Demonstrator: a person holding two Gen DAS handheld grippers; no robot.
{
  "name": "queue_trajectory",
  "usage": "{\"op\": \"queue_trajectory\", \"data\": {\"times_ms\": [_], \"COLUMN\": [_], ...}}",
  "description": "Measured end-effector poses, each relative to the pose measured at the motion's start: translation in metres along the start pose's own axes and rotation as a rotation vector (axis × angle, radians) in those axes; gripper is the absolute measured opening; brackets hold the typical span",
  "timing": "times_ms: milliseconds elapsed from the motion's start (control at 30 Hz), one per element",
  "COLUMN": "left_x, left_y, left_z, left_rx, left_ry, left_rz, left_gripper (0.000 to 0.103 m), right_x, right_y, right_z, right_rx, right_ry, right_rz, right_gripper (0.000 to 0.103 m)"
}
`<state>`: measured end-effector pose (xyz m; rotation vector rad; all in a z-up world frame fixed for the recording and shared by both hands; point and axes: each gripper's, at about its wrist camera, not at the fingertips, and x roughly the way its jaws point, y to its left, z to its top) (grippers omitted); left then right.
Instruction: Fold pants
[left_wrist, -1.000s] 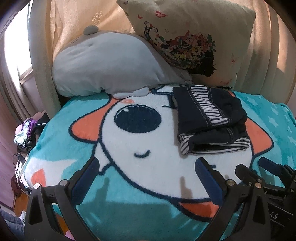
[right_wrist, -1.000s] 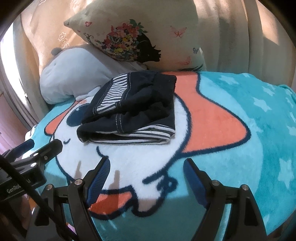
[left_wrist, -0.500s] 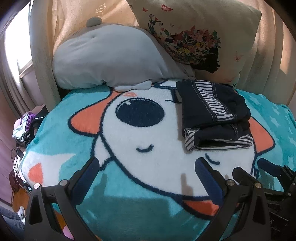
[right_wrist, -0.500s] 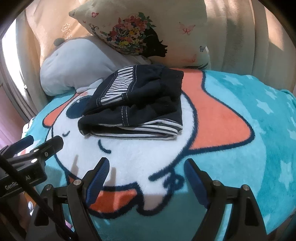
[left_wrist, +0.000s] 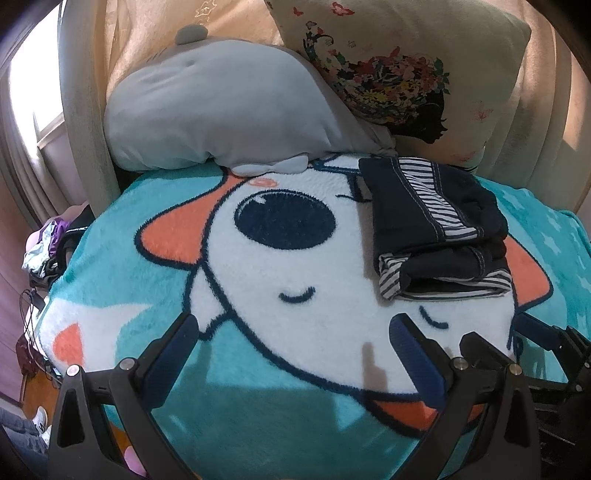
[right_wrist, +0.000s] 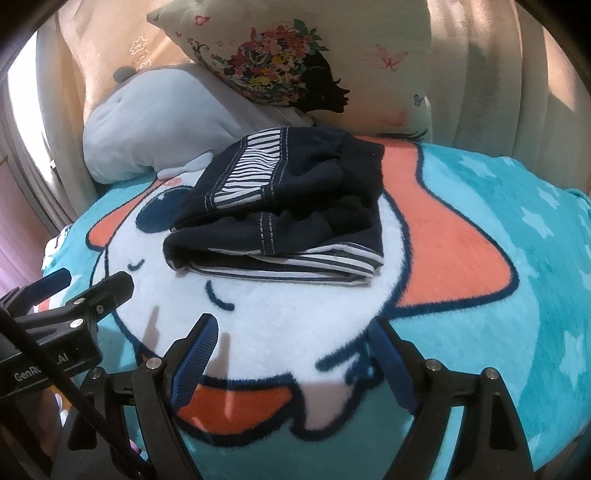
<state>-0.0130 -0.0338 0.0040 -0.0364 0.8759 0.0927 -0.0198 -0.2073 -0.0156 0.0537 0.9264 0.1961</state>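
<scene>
Dark navy pants (left_wrist: 436, 229) with striped white trim lie folded in a compact stack on the teal cartoon-dog blanket (left_wrist: 155, 221), toward its far right. In the right wrist view the pants (right_wrist: 288, 214) lie just beyond my fingers. My left gripper (left_wrist: 295, 332) is open and empty, low over the blanket's near part, left of the pants. My right gripper (right_wrist: 291, 332) is open and empty, just short of the folded stack. Each gripper shows at the edge of the other's view.
A grey plush pillow (left_wrist: 221, 110) and a floral cushion (left_wrist: 399, 62) lean against the beige headboard behind the blanket. Clutter (left_wrist: 48, 247) lies beyond the bed's left edge. A curtain (right_wrist: 498, 74) hangs at the back right.
Both grippers have drifted slightly toward the pants, which now look a little larger in the views. The pants have not moved and both grippers stay open.
</scene>
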Motion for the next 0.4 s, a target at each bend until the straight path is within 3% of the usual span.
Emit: {"op": "queue_trajectory", "data": {"times_ms": [400], "left_x": [0.0032], "left_y": [0.0081], "left_z": [0.0020], "left_rx": [-0.006], "left_ry": [-0.010], "left_rz": [0.008], "left_gripper": [0.103], "right_x": [0.0046], "right_y": [0.0071], "right_z": [0.0026], "right_rx": [-0.022], "right_ry": [0.008], "right_rz": [-0.008], "right_gripper": [0.088]}}
